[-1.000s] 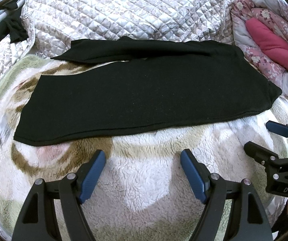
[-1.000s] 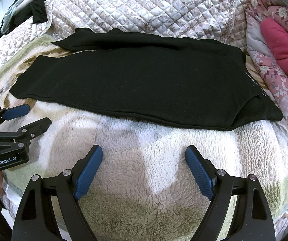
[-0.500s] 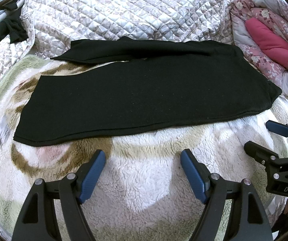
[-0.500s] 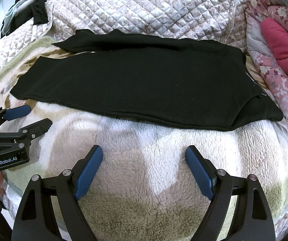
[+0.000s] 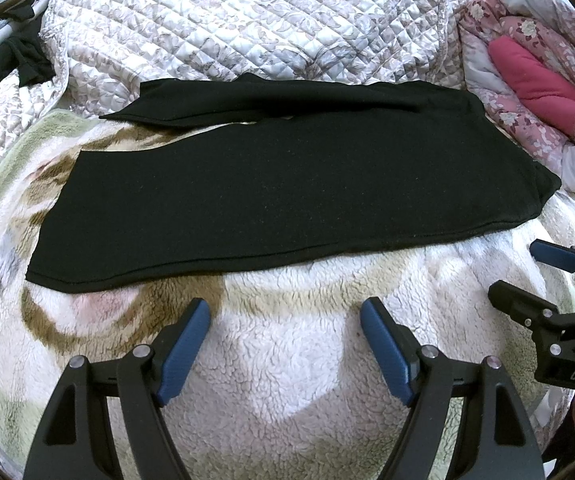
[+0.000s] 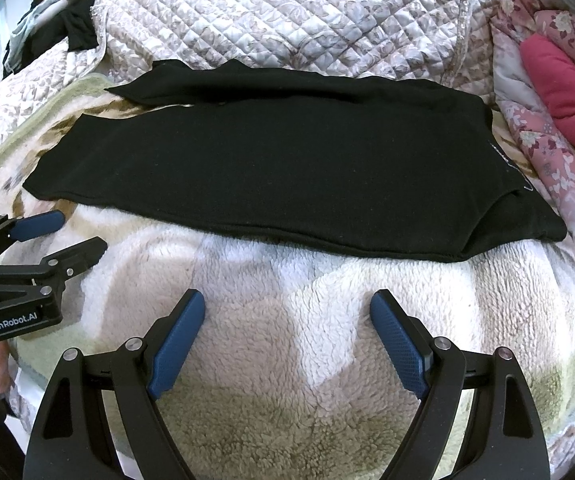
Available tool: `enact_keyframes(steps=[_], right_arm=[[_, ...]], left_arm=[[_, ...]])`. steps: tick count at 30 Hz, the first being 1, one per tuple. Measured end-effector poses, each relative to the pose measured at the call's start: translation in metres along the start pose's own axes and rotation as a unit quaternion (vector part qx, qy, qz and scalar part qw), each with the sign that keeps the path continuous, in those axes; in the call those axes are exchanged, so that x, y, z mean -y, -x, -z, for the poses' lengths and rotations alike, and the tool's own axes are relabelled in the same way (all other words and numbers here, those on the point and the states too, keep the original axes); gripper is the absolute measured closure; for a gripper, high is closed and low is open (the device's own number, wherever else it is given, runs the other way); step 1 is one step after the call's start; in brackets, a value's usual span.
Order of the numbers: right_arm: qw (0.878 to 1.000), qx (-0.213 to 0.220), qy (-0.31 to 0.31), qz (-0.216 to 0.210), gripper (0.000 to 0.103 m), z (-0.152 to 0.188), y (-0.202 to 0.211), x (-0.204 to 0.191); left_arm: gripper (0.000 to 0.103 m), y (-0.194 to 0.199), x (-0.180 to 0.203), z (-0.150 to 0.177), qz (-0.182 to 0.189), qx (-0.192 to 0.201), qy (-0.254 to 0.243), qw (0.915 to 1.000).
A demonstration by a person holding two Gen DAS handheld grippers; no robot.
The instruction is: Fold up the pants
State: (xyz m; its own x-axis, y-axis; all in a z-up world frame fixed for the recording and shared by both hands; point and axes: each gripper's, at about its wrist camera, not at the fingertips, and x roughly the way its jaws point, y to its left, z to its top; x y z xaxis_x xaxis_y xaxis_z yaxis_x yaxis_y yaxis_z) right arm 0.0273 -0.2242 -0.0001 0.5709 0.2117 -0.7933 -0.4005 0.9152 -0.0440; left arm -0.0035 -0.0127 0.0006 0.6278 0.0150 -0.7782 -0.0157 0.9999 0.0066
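Note:
Black pants (image 5: 287, 192) lie flat across a fleece blanket (image 5: 287, 360), legs pointing left, waist at the right; they also show in the right wrist view (image 6: 279, 176). The far leg sits a little apart from the near leg at the left. My left gripper (image 5: 285, 316) is open and empty, just short of the pants' near edge. My right gripper (image 6: 287, 308) is open and empty, also short of the near edge. Each gripper shows in the other's view: the right one (image 5: 527, 272) and the left one (image 6: 75, 232), both open.
A quilted grey-white cover (image 5: 247, 20) is bunched behind the pants. A pink floral quilt with a red pillow (image 5: 527, 68) lies at the right. Dark clothes (image 6: 71, 24) hang at the far left.

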Motion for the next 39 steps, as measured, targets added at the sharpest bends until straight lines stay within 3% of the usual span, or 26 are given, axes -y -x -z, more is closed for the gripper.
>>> enact_keyframes(steps=[16, 29, 34, 39], right_arm=[[1.000, 0.013, -0.012, 0.001, 0.018, -0.001, 0.012, 0.009], [0.997, 0.026, -0.067, 0.016, 0.018, -0.005, 0.022, 0.051], [0.992, 0.039, -0.115, 0.033, 0.018, -0.012, 0.031, 0.084], [0.983, 0.030, -0.180, 0.033, 0.018, -0.014, 0.027, 0.118]], left_arm=[[0.023, 0.008, -0.002, -0.004, 0.004, 0.013, 0.007, 0.9999], [0.023, 0.015, -0.029, -0.005, -0.007, 0.029, 0.042, 0.9987], [0.023, 0.016, -0.058, -0.005, -0.007, 0.029, 0.087, 0.9957], [0.023, 0.007, -0.095, -0.003, 0.011, 0.008, 0.166, 0.9861]])
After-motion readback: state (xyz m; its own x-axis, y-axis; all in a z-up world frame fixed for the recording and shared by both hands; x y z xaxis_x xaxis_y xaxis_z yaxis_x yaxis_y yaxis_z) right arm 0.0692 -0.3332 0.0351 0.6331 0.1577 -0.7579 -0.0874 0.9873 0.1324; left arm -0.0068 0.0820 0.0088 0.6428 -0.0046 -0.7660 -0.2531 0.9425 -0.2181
